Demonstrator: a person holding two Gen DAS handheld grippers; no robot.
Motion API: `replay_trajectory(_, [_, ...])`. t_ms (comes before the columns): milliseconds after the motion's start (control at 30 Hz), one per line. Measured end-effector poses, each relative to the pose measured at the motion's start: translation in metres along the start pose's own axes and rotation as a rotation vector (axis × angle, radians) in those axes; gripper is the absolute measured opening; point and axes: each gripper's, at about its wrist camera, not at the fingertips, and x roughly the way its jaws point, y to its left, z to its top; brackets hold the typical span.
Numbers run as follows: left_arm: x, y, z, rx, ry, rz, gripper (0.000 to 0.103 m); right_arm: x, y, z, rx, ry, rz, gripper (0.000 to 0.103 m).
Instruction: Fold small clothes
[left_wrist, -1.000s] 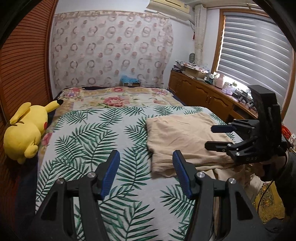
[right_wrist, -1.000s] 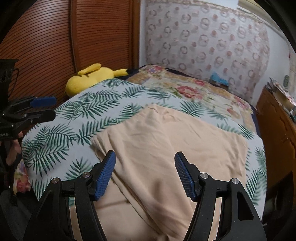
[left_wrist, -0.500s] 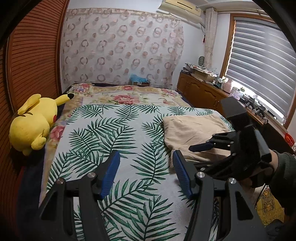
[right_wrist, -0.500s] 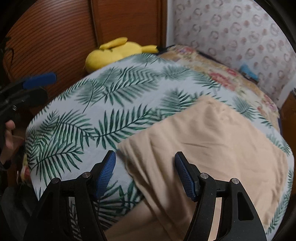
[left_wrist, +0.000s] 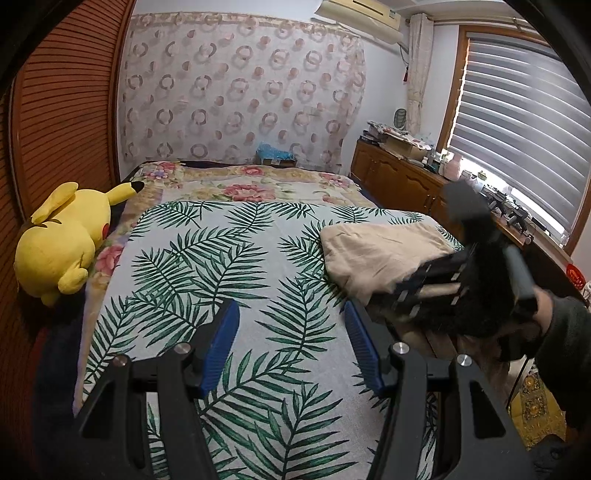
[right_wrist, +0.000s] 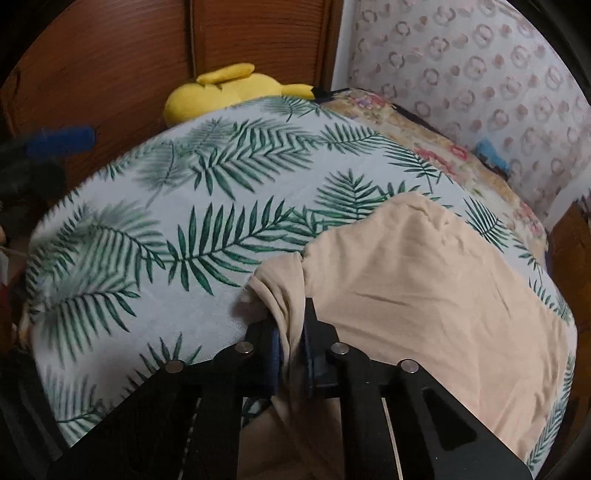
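**Right gripper takes hold of the garment's near edge**

The beige garment (right_wrist: 424, 280) lies on the palm-leaf bedspread (right_wrist: 221, 221), toward the side of the bed nearer the wooden cabinets (left_wrist: 399, 181). The right gripper (right_wrist: 291, 347) has its jaws pressed together on a bunched fold at the garment's near-left corner, so the cloth puckers up between the blue pads. The left gripper (left_wrist: 291, 347) hangs over bare bedspread to the left of the garment, jaws spread wide and holding nothing.

This looks like the opening grasp of a fold. The next move probably calls for the left gripper to come across to the garment and take a second point along the same edge, so that both can lift and carry it over evenly. With only one corner pinched, the cloth would likely drag and twist.

A yellow plush toy (left_wrist: 62, 240) lies at the far-left edge of the bedspread, against the slatted wooden wall, well apart from the garment. Nothing lies between the left gripper and the cloth. Part of the garment appears to droop over the near edge of the bed.
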Motion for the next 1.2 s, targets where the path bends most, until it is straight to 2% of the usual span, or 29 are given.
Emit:
replay_trajectory(200, [0.004, -0.003, -0.002, 0.008, 0.013, -0.018, 0.058, -0.068, -0.055, 0.014, 0.107, -0.158, -0.111, 0.006])
replay_trajectory(333, [0.007, -0.009, -0.003, 0.013, 0.021, -0.036, 0.058, -0.096, -0.102, 0.017, 0.162, -0.187, -0.202, 0.006])
replay_trajectory(433, [0.008, -0.013, -0.004, 0.023, 0.027, -0.047, 0.058, -0.105, -0.132, 0.015, 0.185, -0.173, -0.267, 0.006])
replay_trajectory(567, [0.011, -0.018, -0.005, 0.030, 0.035, -0.057, 0.058, -0.107, -0.164, 0.007, 0.224, -0.150, -0.307, 0.006])
replay_trajectory(800, [0.016, -0.025, -0.006, 0.038, 0.050, -0.068, 0.058, -0.100, -0.199, -0.013, 0.279, -0.112, -0.386, 0.006])
replay_trajectory(867, [0.018, -0.027, -0.007, 0.042, 0.055, -0.071, 0.058, -0.093, -0.211, -0.020, 0.309, -0.080, -0.439, 0.006])
replay_trajectory(933, [0.020, -0.030, -0.008, 0.049, 0.060, -0.075, 0.058, -0.086, -0.219, -0.026, 0.340, -0.052, -0.486, 0.011])
replay_trajectory(967, [0.020, -0.031, -0.008, 0.052, 0.061, -0.077, 0.058, -0.085, -0.222, -0.030, 0.359, -0.045, -0.494, 0.019])
replay_trajectory(1000, [0.021, -0.032, -0.008, 0.056, 0.063, -0.080, 0.058, -0.085, -0.225, -0.033, 0.375, -0.044, -0.496, 0.022])
replay_trajectory(1200, [0.024, -0.044, -0.011, 0.075, 0.073, -0.099, 0.058, -0.107, -0.217, -0.053, 0.400, -0.087, -0.466, 0.028])
